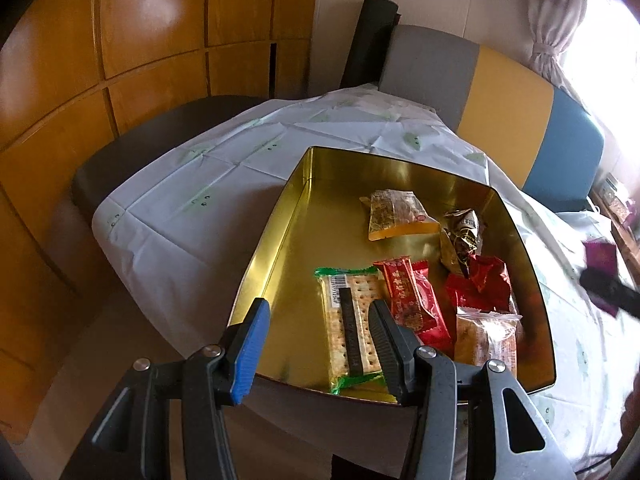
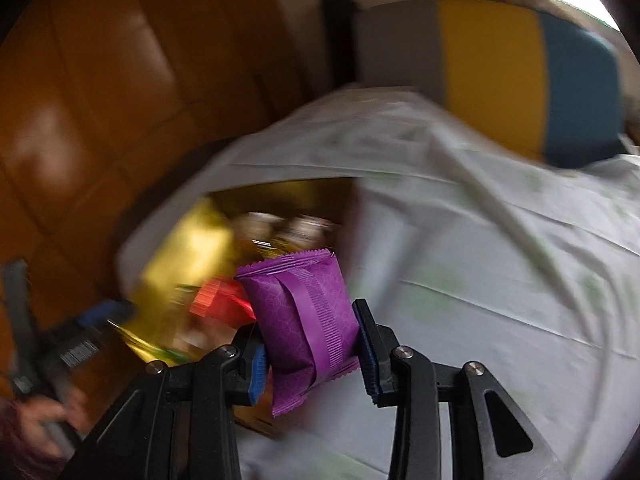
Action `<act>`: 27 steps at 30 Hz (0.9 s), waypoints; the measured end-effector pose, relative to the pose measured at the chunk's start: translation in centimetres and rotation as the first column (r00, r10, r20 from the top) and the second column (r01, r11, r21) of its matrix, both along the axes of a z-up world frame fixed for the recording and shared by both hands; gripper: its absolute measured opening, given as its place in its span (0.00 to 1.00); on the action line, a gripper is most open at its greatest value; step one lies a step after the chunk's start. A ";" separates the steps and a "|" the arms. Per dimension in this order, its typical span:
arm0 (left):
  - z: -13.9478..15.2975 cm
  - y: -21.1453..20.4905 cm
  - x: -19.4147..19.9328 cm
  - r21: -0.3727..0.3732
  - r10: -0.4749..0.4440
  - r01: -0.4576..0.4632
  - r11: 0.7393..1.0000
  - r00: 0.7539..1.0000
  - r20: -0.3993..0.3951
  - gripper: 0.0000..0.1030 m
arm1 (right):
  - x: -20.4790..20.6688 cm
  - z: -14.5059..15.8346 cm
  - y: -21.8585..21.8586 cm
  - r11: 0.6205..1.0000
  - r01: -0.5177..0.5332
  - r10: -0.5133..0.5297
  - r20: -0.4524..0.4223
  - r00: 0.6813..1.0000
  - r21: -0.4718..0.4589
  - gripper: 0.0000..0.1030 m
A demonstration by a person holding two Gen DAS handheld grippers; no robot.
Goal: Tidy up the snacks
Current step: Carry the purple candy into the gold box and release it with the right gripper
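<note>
A gold tin tray [image 1: 280, 248] lies on the white tablecloth. It holds a green-edged cracker packet [image 1: 352, 324], red packets [image 1: 416, 304], a gold packet [image 1: 396, 216] and other wrapped snacks. My left gripper [image 1: 318, 344] stands open above the tin's near left part, over the crackers and gripping nothing. My right gripper [image 2: 312, 360] is shut on a purple snack packet [image 2: 308, 320], held in the air just right of the blurred tin [image 2: 188, 264]. In the left wrist view it shows blurred at the right edge [image 1: 608, 292] with the purple packet [image 1: 600, 260].
A chair back [image 1: 504, 116] in grey, yellow and blue stands behind the table. Wooden cabinet doors [image 1: 152, 40] fill the left side. A dark roll [image 1: 372, 40] leans at the back. A hand [image 2: 36, 412] holds the left gripper [image 2: 80, 332].
</note>
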State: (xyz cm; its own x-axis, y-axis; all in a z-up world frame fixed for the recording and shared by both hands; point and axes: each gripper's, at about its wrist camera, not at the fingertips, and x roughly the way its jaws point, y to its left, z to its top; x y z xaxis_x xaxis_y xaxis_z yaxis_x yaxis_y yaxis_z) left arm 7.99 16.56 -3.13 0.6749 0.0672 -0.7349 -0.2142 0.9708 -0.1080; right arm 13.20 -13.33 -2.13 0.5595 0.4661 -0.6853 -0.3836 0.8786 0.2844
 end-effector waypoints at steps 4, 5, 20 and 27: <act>-0.3 0.2 0.1 -0.009 -0.004 0.003 1.000 1.000 -0.004 0.51 | 3.5 -1.6 6.6 0.997 -0.077 0.077 -0.075 0.994 0.010 0.39; -0.4 0.2 0.0 -0.014 -0.006 0.006 1.000 1.000 -0.006 0.51 | 4.3 -2.6 7.7 0.996 -0.089 0.088 -0.098 0.991 0.001 0.40; -1.3 -0.4 0.1 -0.036 -0.043 0.043 0.998 0.999 -0.013 0.51 | 2.4 -3.6 10.9 0.979 -0.170 0.163 -0.072 0.984 -0.114 0.37; -0.8 -0.6 -0.2 -0.010 -0.039 0.039 0.999 0.999 -0.006 0.51 | 4.1 -5.7 11.4 0.977 -0.136 0.117 -0.119 0.986 -0.167 0.28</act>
